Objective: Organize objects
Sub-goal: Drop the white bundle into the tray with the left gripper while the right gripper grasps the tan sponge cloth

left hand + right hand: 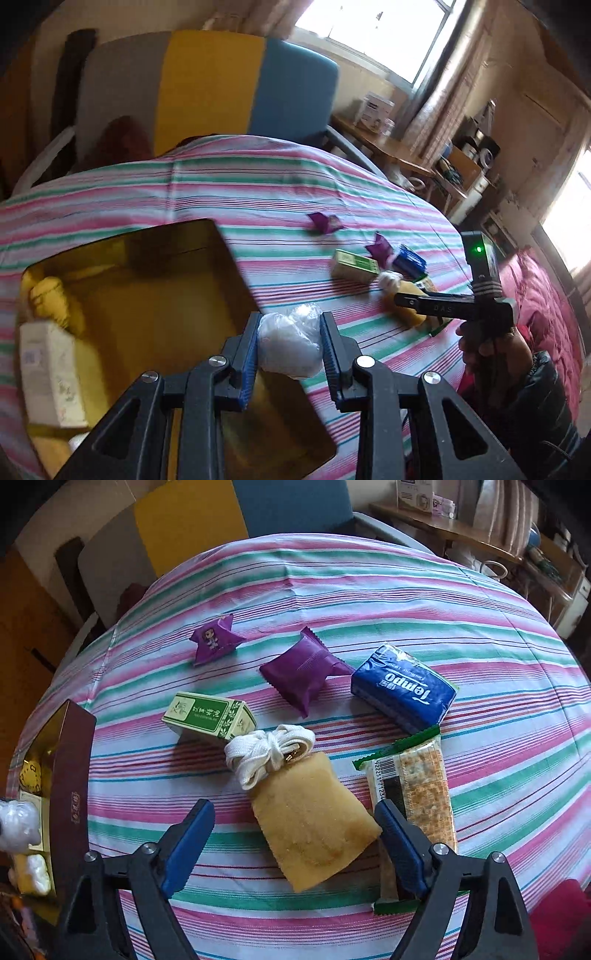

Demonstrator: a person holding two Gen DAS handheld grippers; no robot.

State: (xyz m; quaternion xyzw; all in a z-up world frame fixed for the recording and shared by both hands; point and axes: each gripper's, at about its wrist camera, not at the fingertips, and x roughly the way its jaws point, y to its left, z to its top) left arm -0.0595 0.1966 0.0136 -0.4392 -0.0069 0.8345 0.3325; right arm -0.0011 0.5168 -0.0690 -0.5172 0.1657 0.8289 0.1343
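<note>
Yellow pouch [314, 823] lies between my right fingers [293, 843], spread wide, long axis slanting away; my left fingers [290, 345] clench a white bundle [290, 345] beside the box [221, 240].

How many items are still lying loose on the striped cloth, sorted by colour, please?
Purple: 2, a printed wrapper and a plain sachet
Blue: 1, tissue pack
Green: 2, small box and cracker packet
Yellow: 1, pouch with white cord
Total: 6
</note>
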